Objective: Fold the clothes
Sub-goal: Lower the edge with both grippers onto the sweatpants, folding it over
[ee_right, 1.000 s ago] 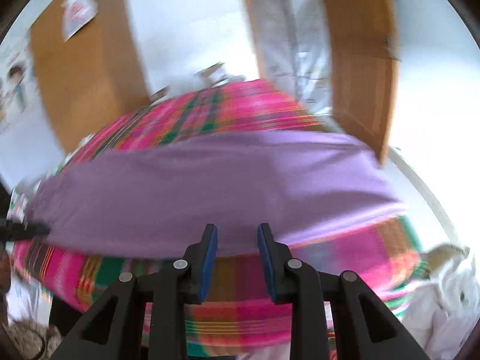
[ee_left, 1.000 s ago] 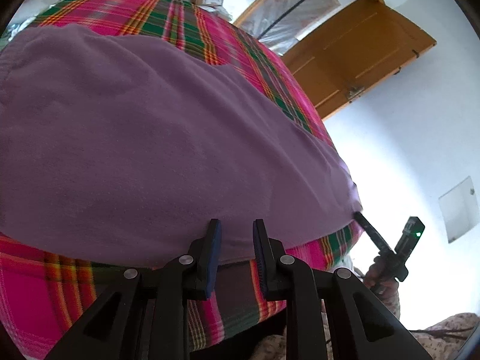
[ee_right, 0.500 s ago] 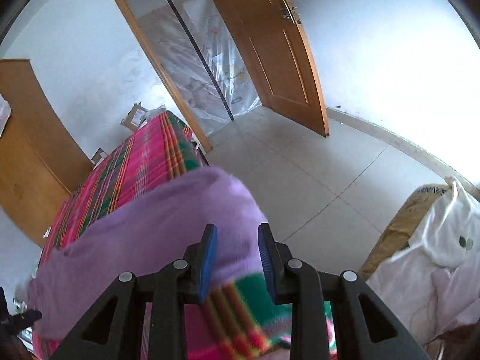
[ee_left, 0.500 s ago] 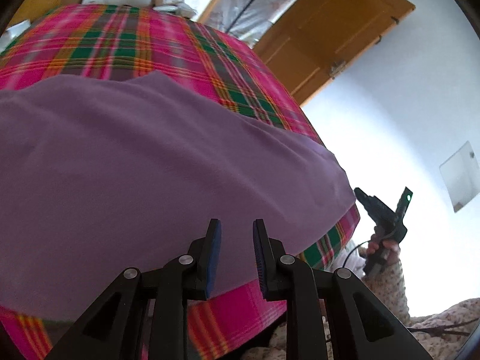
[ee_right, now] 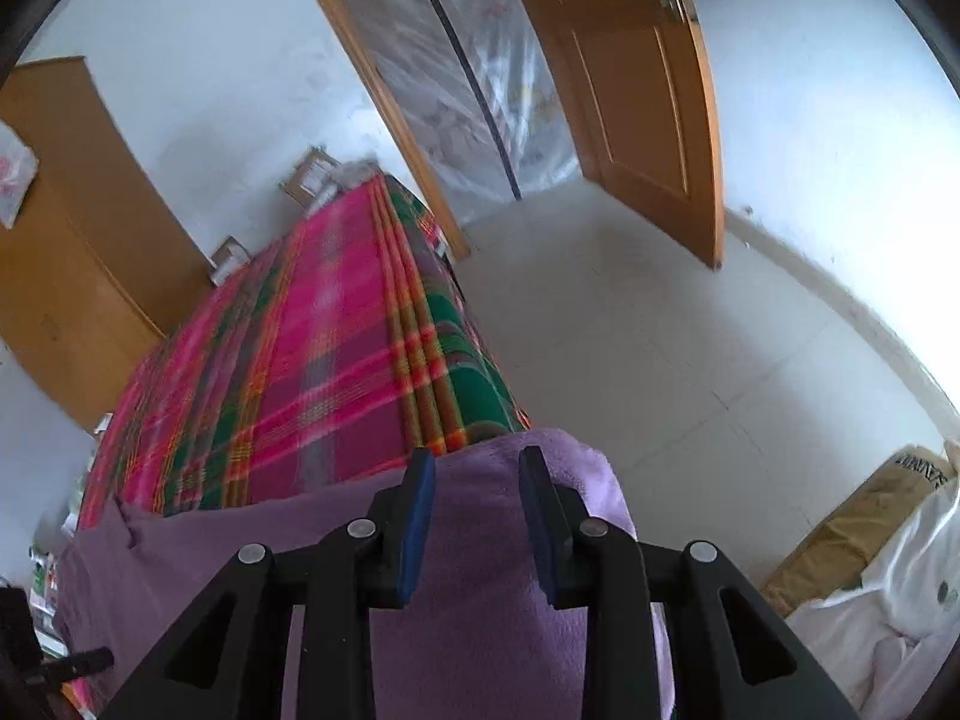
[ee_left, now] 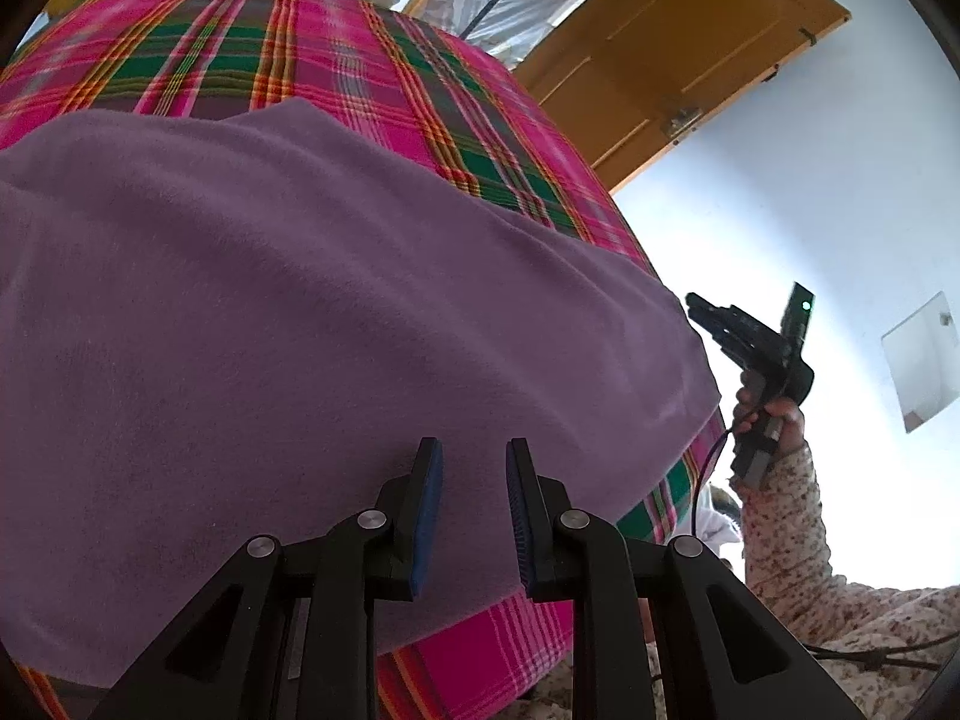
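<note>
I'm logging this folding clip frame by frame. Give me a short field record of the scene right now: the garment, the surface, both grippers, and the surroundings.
garment: purple fleece cloth, spread flat, one layer visible
surface: bed with pink and green plaid cover
left gripper: jaws open, above the cloth's near edge, holding nothing
right gripper: jaws open over the cloth's corner at the bed edge, holding nothing
surroundings: open wooden door; white bag on the floor

The right gripper (ee_right: 471, 465) has swung rightward and risen off the purple cloth's (ee_right: 480, 600) corner, jaws parted.
</note>
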Motion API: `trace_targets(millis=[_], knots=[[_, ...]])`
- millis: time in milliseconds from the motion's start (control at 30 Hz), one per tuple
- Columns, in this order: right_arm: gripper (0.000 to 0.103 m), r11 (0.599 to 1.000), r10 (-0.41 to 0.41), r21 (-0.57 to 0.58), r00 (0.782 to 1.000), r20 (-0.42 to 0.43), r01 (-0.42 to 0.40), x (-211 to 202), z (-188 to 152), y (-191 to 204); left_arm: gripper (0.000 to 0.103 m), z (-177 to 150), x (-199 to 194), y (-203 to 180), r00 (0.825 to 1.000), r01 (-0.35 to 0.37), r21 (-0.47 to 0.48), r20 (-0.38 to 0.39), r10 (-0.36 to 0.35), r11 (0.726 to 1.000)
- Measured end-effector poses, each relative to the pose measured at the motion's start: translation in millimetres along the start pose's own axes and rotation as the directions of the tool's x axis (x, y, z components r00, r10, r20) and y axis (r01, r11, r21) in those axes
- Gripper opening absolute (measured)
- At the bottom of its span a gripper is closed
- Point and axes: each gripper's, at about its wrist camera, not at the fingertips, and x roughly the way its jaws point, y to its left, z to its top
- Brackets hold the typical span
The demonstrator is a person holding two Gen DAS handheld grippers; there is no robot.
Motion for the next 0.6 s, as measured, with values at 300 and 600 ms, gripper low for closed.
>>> trace_targets(millis=[300, 600], knots=[[0.025, 0.998, -0.041, 0.045, 0.998, -0.037, 0.042, 19.4, 5.2, -3.1, 0.022, 5.6, 8.1, 0.2, 1.000, 0.013, -0.015, 0.003, -0.013, 1.000], [0.026, 0.994, -0.033, 0.103, 0.999, -0.039, 0.037, 14.0, 12.1, -8.3, 0.022, -0.1, -5.6, 7.7, 0.999, -0.011, -0.029, 0.040, 0.012, 1.000]])
